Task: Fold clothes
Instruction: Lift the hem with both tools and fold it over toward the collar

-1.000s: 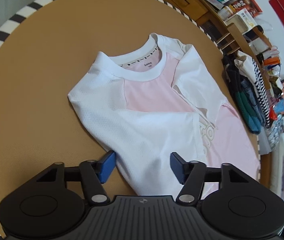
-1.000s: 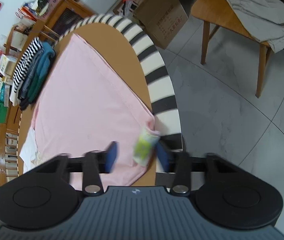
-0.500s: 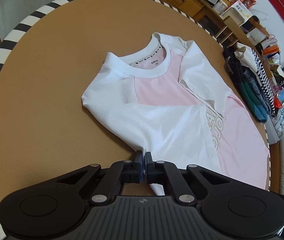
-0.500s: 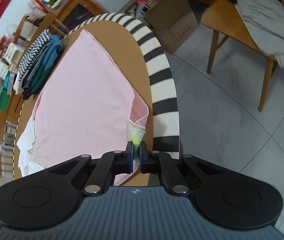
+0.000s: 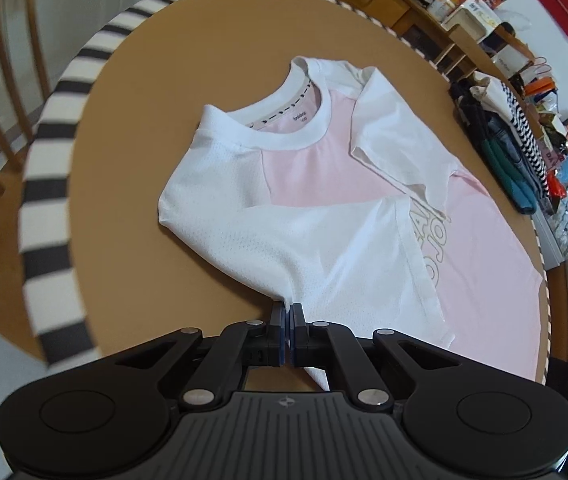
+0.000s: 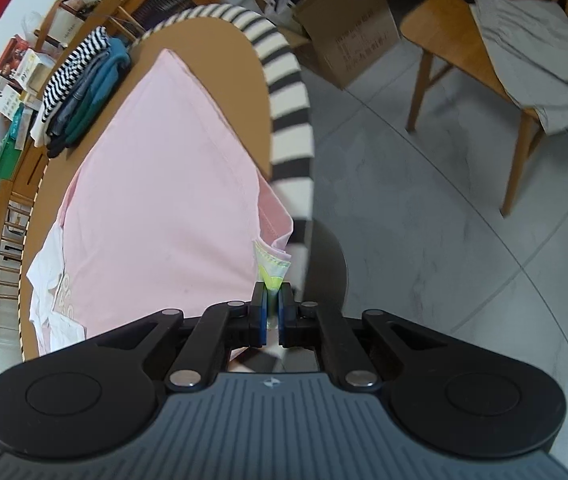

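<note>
A pink and white T-shirt lies face up on the round brown table, both white sleeves folded inward over the chest. My left gripper is shut on the near white side edge of the T-shirt and lifts it slightly. In the right wrist view the shirt's pink lower part spreads over the table. My right gripper is shut on the hem corner with its yellow-green care label, at the table's striped rim.
A stack of folded clothes sits at the table's far edge. Cluttered shelves stand behind it. A wooden chair with a grey garment and a cardboard box stand on the tiled floor to the right.
Both grippers went from open to shut, the left on the shirt's side edge, the right on the hem corner. Both have since lifted the cloth a little.
</note>
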`<act>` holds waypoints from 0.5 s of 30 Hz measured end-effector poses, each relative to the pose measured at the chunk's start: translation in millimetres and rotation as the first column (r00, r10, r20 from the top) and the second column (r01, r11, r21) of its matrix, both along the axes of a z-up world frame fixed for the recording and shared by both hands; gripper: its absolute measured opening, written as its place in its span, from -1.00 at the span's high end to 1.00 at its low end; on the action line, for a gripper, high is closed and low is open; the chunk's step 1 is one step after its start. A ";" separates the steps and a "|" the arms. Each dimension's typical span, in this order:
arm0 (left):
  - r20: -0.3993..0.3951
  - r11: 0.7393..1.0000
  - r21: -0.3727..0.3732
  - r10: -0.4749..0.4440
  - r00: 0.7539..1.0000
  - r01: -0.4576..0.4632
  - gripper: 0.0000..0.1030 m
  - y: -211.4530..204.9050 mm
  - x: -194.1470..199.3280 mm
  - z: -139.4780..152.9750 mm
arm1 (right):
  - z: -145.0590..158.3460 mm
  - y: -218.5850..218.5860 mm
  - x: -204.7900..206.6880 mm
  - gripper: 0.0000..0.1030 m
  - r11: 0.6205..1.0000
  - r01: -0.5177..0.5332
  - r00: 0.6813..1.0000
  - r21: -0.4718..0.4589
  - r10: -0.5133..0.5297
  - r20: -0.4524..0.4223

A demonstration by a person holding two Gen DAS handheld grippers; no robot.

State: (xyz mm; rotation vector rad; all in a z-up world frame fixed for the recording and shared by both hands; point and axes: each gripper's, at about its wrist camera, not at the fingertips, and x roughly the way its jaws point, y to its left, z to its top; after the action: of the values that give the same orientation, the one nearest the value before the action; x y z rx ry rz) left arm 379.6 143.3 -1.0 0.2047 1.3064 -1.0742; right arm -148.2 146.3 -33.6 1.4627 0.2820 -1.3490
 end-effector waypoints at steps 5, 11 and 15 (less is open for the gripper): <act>-0.006 1.000 0.008 0.025 1.000 -0.025 0.96 2.8 -3.2 1.8 | 5.0 6.8 -0.8 0.91 0.999 -0.042 0.999 0.017 0.042 0.000; -0.005 0.999 -0.011 0.045 0.999 -0.045 0.96 -17.2 -8.0 19.5 | 22.0 -12.4 -1.5 0.91 0.996 -0.092 0.996 -0.008 0.092 0.019; -0.003 0.998 -0.024 0.051 0.999 -0.052 0.96 -34.3 -9.7 34.5 | 37.7 -35.1 -3.9 0.91 0.994 -0.104 0.992 -0.043 0.107 0.064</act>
State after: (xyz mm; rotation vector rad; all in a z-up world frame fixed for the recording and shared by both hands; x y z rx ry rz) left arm 369.9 109.0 33.5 0.1506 1.2939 -1.0464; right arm -152.1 111.1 4.1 1.4371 0.2845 -1.2128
